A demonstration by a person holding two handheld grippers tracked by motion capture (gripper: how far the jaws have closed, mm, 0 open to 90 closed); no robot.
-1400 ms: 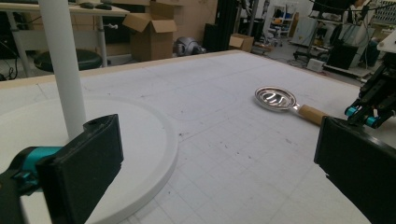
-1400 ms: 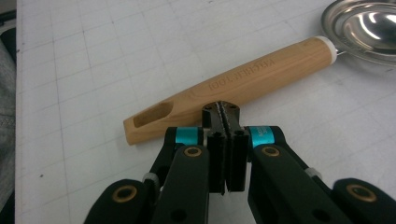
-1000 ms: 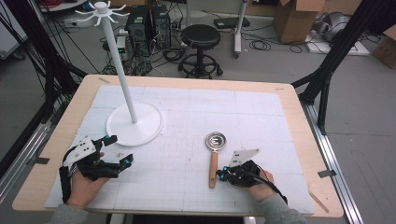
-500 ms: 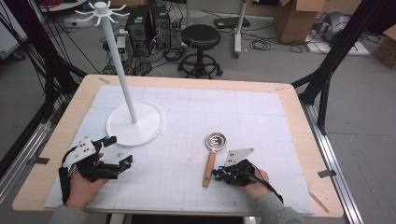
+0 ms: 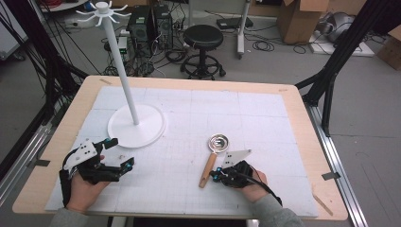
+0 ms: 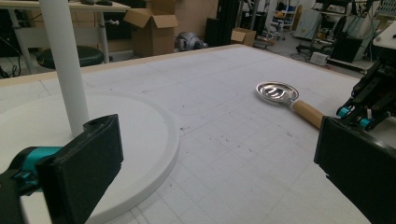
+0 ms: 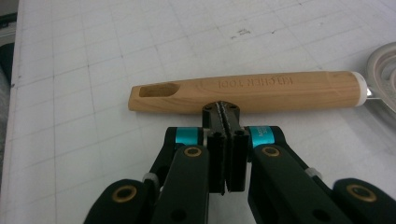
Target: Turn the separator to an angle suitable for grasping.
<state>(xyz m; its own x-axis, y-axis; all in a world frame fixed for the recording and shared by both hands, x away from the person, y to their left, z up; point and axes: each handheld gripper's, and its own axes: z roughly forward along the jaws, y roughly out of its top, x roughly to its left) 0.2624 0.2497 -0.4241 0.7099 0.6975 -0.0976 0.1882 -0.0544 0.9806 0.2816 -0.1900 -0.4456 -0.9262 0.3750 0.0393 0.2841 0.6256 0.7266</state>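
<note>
A kitchen tool lies on the white mat with its wooden handle tilted and its round metal head pointing away from me. My right gripper is shut with nothing between its jaws. Its closed tips rest against the side of the handle near the middle. My left gripper stands open at the near left, holding nothing, low over the mat beside the stand's base.
A white hook stand rises from its round base, its pole topped by several hooks. The table's wooden edge frames the mat. A stool, boxes and cables stand on the floor beyond the far edge.
The right gripper has shifted slightly left against the handle. The handle's near end has swung left, so the tool now lies tilted. The left gripper has stayed put.
</note>
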